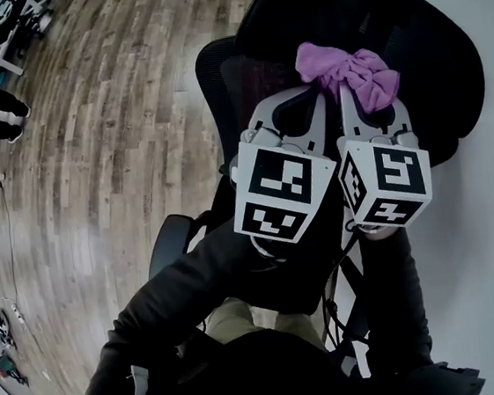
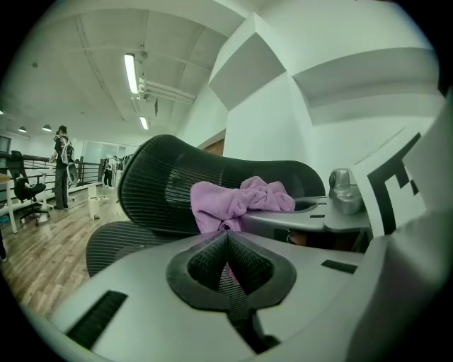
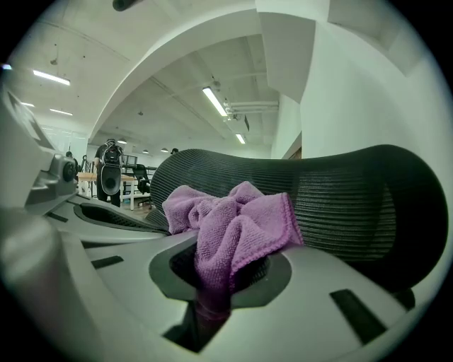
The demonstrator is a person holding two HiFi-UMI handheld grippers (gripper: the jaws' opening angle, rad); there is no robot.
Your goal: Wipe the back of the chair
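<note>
Holding: right claw (image 1: 367, 103) is clamped on the cloth (image 1: 348, 70), pinched low so a fat purple bunch sticks out past the tips, which I'd guess is to get more fabric on the surface
Close look: in the right gripper view the cloth (image 3: 237, 226) is wedged between the jaws of the right claw (image 3: 212, 283), with loose folds flopping forward
Other side: left claw (image 1: 294, 107) sits just beside the right one, jaws together. Its own view shows the left claw (image 2: 230, 265) shut with nothing clearly gripped, only a purple sliver in the slit that's probably the cloth (image 2: 237, 201) beyond it
Chair: the black mesh chair back (image 1: 444, 63) is right in front of both claws, and it fills the right gripper view (image 3: 354, 198)
Contact: the bunch is at the mesh near the top edge, but I can't tell if it's actually pressing on it
Stage: looks like the start of a wiping pass
Next: probably push the bunch flat against the mesh and sweep across
</note>
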